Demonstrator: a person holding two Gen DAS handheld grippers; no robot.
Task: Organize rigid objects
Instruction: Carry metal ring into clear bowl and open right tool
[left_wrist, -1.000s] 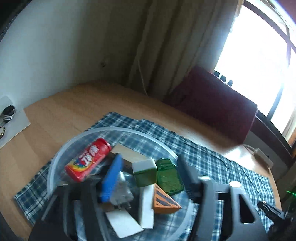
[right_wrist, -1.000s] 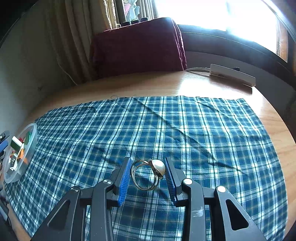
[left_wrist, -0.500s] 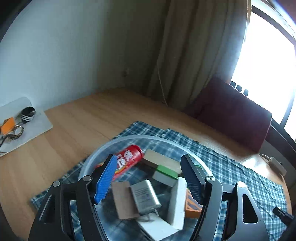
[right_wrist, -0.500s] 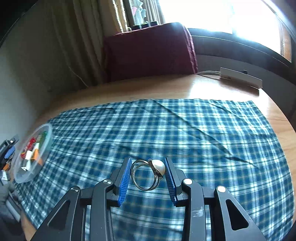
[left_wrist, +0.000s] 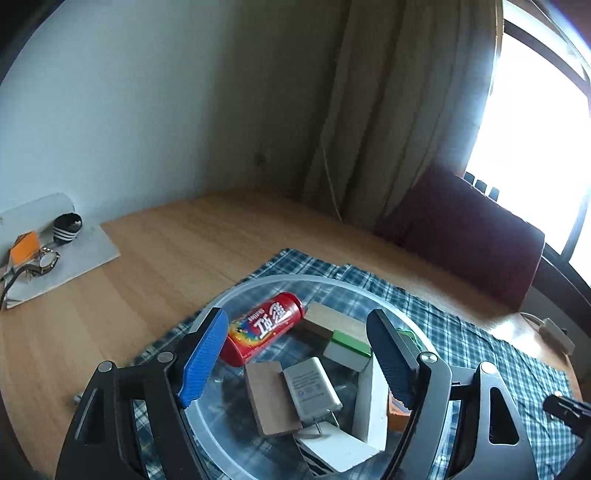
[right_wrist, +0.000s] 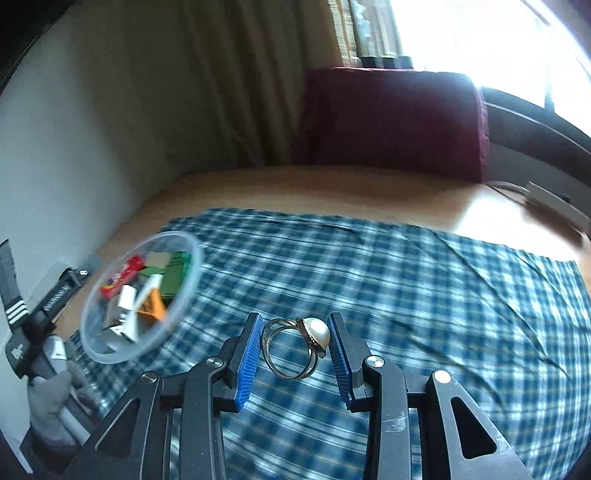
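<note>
Pearl ring (right_wrist: 295, 345) sits clamped in the right tool (right_wrist: 294, 354); left tool (left_wrist: 295, 363) gapes wide over the bowl (left_wrist: 236, 299).

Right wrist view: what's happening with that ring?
The right claw is shut on a pearl ring, held above the blue checked cloth. The left claw is open over a clear plastic bowl that already holds a red bottle, a white charger and several blocks. The ring is not yet in the bowl.

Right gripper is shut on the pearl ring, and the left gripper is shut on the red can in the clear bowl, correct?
Partly. The right gripper does hold the pearl ring, but the left wrist view shows the left gripper open above the clear bowl, not gripping the red can.
</note>
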